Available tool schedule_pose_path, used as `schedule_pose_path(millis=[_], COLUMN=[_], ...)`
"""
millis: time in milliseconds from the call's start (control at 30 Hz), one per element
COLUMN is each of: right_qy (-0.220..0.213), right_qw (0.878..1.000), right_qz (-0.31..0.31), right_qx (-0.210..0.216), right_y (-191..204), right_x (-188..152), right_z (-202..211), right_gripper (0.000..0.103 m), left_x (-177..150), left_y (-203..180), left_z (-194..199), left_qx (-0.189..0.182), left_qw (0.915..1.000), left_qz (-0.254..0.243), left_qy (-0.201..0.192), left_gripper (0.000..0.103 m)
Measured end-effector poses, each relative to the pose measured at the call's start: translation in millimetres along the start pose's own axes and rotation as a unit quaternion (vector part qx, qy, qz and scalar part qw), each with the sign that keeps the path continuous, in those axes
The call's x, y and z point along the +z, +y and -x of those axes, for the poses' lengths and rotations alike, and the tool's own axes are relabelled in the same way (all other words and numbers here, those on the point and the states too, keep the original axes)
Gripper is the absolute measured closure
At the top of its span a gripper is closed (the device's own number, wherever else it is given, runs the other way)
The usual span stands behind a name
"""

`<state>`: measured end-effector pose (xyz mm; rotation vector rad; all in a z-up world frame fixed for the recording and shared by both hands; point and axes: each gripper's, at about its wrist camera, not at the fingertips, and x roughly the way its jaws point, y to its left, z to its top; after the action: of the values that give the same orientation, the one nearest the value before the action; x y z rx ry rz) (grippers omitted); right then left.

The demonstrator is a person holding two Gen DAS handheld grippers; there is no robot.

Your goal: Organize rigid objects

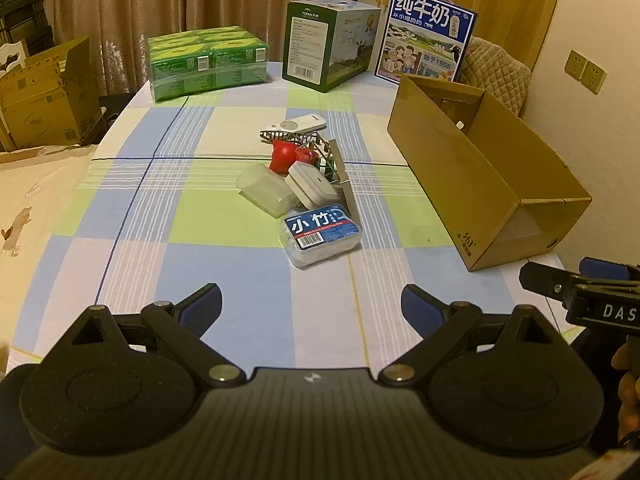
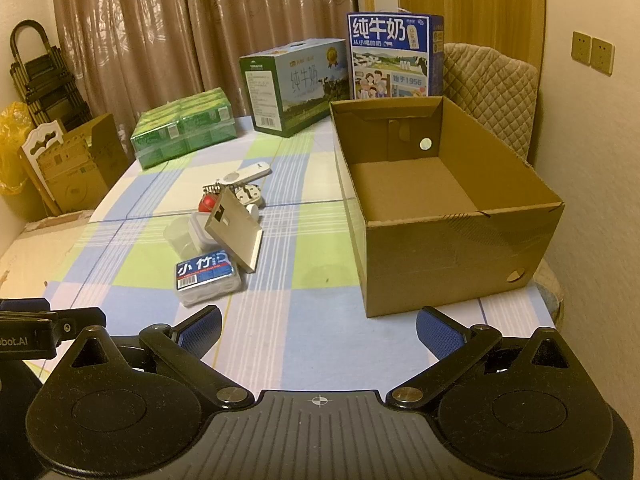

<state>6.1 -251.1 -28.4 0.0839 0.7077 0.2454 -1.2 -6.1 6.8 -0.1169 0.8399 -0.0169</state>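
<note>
A small pile of rigid objects lies mid-table: a blue-labelled plastic box (image 1: 322, 234) (image 2: 209, 275), a clear container (image 1: 264, 189) (image 2: 181, 234), a white case (image 1: 312, 185), a red toy (image 1: 285, 157), a white remote (image 1: 302, 123) (image 2: 244, 174) and a flat metal plate (image 2: 236, 231). An open, empty cardboard box (image 1: 486, 172) (image 2: 444, 208) stands to the right of the pile. My left gripper (image 1: 311, 306) is open and empty, near the front edge, short of the pile. My right gripper (image 2: 318, 330) is open and empty, in front of the cardboard box.
At the table's far edge stand a green shrink-wrapped pack (image 1: 206, 62) (image 2: 184, 132), a green milk carton (image 1: 328, 44) (image 2: 294, 84) and a blue milk carton (image 1: 426, 34) (image 2: 394, 56). Cardboard boxes (image 1: 44, 96) sit off the left side. A padded chair (image 2: 490, 92) stands behind the box.
</note>
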Motion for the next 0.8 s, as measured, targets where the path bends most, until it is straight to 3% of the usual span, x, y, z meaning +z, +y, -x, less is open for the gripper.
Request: schedule_pose_path(millis=[467, 667, 733, 800], right_qy=[0.01, 0.017, 0.019, 0.029], right_qw=[0.999, 0.997, 0.995, 0.994], right_qz=[0.037, 0.053, 0.064, 0.076], right_qx=[0.033, 0.061, 0.069, 0.075], right_y=[11.9, 17.5, 21.0, 24.1], right_x=[-1.0, -1.9, -2.3, -1.9], right_z=[-22.3, -49.4, -59.5, -72.6], right_gripper=[0.002, 0.003, 0.015, 0.02], left_x=[20.6, 34.5, 37.3, 39.7], left_y=[13.8, 16.8, 16.3, 15.9], left_z=[-22.2, -56.1, -69.4, -83.7], left_qx=[-0.012, -0.056, -0.072, -0.085], left_qw=[0.9982, 0.9877, 0.9825, 0.9771], left_qz=[-0.059, -0.146, -0.171, -0.195], left_qy=[-0.004, 0.012, 0.011, 0.011], left_gripper=[0.012, 0.017, 0.02, 0.02])
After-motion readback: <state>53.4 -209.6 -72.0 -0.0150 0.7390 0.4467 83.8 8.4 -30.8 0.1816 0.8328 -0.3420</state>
